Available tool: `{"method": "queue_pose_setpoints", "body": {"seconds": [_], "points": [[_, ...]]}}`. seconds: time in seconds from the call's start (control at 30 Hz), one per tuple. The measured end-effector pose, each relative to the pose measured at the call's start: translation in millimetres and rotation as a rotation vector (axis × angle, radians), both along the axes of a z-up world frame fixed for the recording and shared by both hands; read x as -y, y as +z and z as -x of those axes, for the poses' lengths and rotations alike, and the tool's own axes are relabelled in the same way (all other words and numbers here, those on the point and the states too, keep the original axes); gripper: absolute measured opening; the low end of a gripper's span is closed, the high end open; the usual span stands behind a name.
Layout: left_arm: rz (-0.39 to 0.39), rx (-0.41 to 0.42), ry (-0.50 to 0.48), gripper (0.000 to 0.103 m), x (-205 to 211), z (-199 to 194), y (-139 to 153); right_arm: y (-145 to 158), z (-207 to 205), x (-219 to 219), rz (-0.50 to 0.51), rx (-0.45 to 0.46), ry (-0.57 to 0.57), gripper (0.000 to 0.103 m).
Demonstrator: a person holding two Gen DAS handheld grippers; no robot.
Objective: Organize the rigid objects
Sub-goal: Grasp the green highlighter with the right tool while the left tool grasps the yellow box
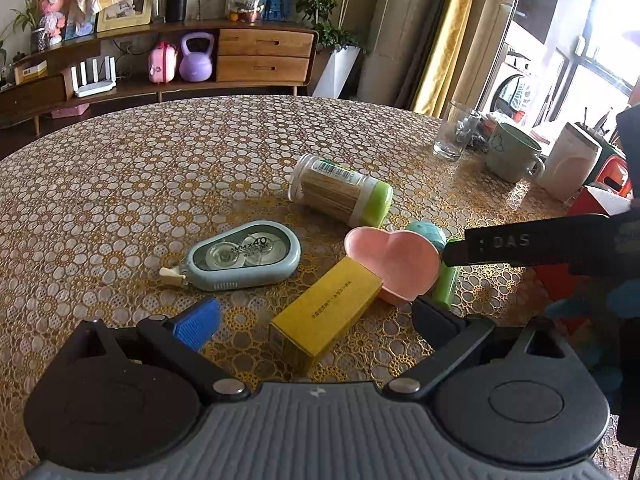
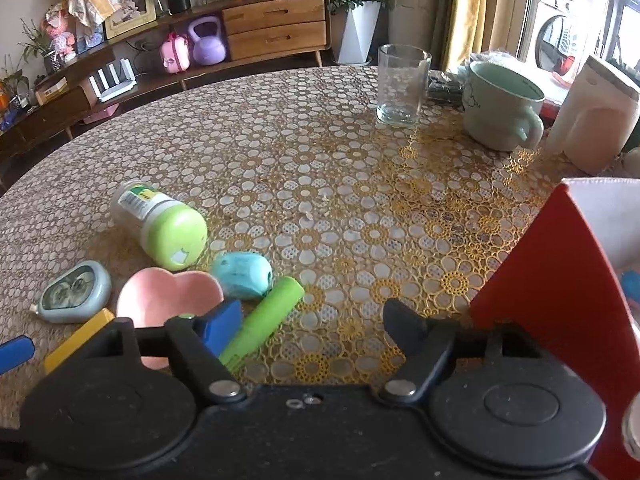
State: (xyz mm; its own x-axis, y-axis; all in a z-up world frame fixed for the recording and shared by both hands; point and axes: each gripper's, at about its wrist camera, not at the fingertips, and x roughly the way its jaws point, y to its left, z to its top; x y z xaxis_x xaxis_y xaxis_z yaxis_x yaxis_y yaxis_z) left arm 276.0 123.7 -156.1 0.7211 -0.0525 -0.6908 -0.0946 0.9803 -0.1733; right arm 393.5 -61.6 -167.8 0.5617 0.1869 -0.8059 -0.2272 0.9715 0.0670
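Note:
My left gripper (image 1: 316, 320) is open low over the table, and a yellow box (image 1: 326, 312) lies between its fingers, clear of both pads. Beside the box sit a pink heart-shaped dish (image 1: 394, 264), a blue correction tape (image 1: 244, 256), a toothpick jar (image 1: 340, 192) lying on its side, and a teal egg-shaped piece (image 1: 430, 234). My right gripper (image 2: 314, 328) is open. A green marker (image 2: 262, 320) lies on the table just inside its blue left pad (image 2: 222, 326). I cannot tell whether the pad touches it. The dish (image 2: 168, 296) and the jar (image 2: 160, 224) are to its left.
A red open box (image 2: 552, 280) stands close on the right, against the right gripper's side. A drinking glass (image 2: 402, 86), a green mug (image 2: 500, 104) and a white container (image 2: 596, 120) stand at the far right of the round table (image 2: 320, 168).

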Motion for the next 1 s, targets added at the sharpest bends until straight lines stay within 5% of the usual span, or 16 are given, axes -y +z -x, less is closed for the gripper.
{"method": "queue_pose_setpoints", "body": {"seconds": [0.17,0.27,0.5,0.8,1.0], "points": [[-0.023,0.001,-0.01,0.102,4.2,-4.7,-5.2,-7.0,-4.3,-2.8,0.005,-0.01,0.009,0.073],[-0.022,0.002,0.0,0.092,4.0,-7.0,-6.8,-8.4,-1.4,-4.2,0.023,0.006,0.019,0.069],[-0.037,-0.006,-0.012,0.061,6.9,-10.5,-11.2,-9.6,16.6,-5.5,0.063,0.056,0.073,0.051],[-0.045,-0.006,-0.014,0.05,13.8,-8.2,-12.2,-8.2,33.6,-6.9,0.061,0.075,0.111,0.017],[-0.062,-0.008,-0.017,0.035,21.6,-3.3,-10.3,-6.9,43.4,-0.4,0.018,0.055,0.111,0.015]]}}
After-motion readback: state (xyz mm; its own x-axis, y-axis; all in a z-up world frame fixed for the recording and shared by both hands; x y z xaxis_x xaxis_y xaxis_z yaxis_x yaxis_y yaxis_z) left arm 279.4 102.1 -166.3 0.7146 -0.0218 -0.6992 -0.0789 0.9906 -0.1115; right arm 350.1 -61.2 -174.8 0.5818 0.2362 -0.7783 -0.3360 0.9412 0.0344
